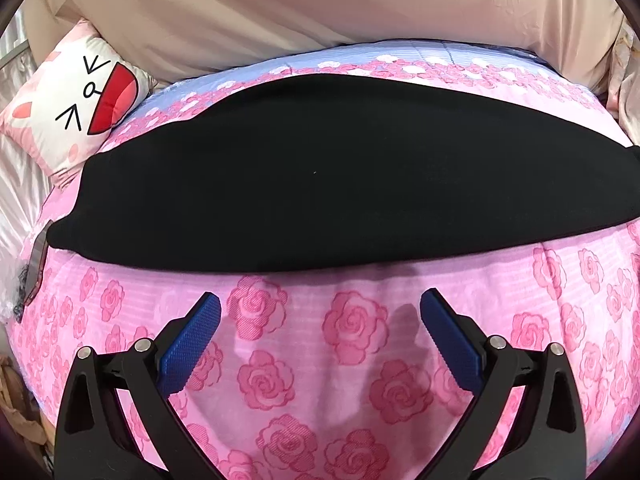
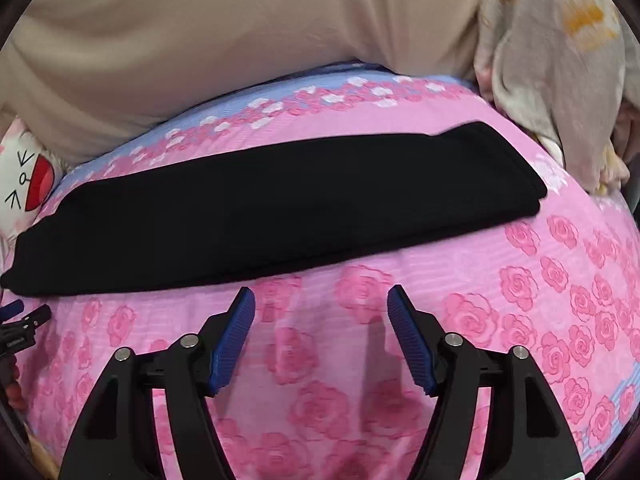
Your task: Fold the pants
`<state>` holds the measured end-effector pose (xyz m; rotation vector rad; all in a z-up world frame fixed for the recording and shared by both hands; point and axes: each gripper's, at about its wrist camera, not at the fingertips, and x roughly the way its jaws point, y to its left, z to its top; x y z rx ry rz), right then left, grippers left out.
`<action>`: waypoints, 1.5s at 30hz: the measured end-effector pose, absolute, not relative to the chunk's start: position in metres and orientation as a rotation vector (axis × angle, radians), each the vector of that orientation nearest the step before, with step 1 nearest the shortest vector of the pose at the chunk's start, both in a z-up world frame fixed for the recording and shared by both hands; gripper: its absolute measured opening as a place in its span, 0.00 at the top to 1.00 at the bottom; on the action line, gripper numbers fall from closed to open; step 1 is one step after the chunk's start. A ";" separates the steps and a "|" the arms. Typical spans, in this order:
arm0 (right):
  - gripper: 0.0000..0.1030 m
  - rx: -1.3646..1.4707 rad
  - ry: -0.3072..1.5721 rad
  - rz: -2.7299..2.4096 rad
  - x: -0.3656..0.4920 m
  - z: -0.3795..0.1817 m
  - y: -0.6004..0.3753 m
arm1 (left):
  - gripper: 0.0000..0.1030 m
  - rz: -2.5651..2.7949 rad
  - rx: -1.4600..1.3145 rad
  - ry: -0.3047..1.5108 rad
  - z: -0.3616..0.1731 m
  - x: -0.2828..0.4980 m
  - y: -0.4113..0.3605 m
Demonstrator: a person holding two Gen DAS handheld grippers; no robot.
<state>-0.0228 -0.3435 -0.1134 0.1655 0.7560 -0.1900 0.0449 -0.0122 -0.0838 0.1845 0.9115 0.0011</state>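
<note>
Black pants lie flat in a long folded band across a pink rose-print quilt. They also show in the right wrist view, with layered edges at their right end. My left gripper is open and empty, a little short of the pants' near edge. My right gripper is open and empty, also just short of the near edge. The tip of the left gripper shows at the left edge of the right wrist view.
A white cat-face pillow lies at the far left. A beige sheet covers the back. A pale crumpled cloth is heaped at the far right. A dark flat object lies at the quilt's left edge.
</note>
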 end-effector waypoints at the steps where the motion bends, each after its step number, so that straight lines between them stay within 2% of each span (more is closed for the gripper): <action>1: 0.30 0.169 0.753 -0.178 -0.023 -0.112 -0.338 | 0.05 0.003 0.177 0.911 -0.084 0.044 -0.009; 14: 0.27 0.167 0.719 -0.193 -0.024 -0.086 -0.326 | 0.05 0.026 0.134 0.877 -0.067 0.043 0.017; 21: 0.26 0.256 0.692 -0.407 -0.031 -0.080 -0.435 | 0.05 0.033 0.130 0.833 -0.049 0.042 0.022; 25: 0.26 0.325 0.730 -0.474 -0.017 -0.093 -0.502 | 0.05 0.028 0.147 0.826 -0.046 0.045 0.009; 31: 0.24 0.479 0.758 -0.422 0.007 -0.115 -0.550 | 0.05 0.017 0.182 0.834 -0.050 0.050 -0.013; 32: 0.26 0.492 0.760 -0.396 0.012 -0.114 -0.551 | 0.05 0.018 0.188 0.836 -0.051 0.051 -0.015; 33: 0.39 0.496 0.759 -0.376 0.015 -0.115 -0.550 | 0.05 0.019 0.190 0.838 -0.052 0.052 -0.016; 34: 0.45 0.502 0.754 -0.358 0.018 -0.114 -0.549 | 0.05 0.021 0.188 0.841 -0.053 0.054 -0.016; 36: 0.83 0.492 0.768 -0.350 0.026 -0.114 -0.543 | 0.05 0.025 0.180 0.848 -0.056 0.056 -0.015; 40: 0.83 0.529 0.741 -0.260 0.036 -0.102 -0.522 | 0.05 0.037 0.164 0.851 -0.058 0.058 -0.004; 45: 0.83 0.516 0.675 -0.040 0.059 -0.058 -0.450 | 0.05 0.060 0.118 0.851 -0.060 0.059 0.023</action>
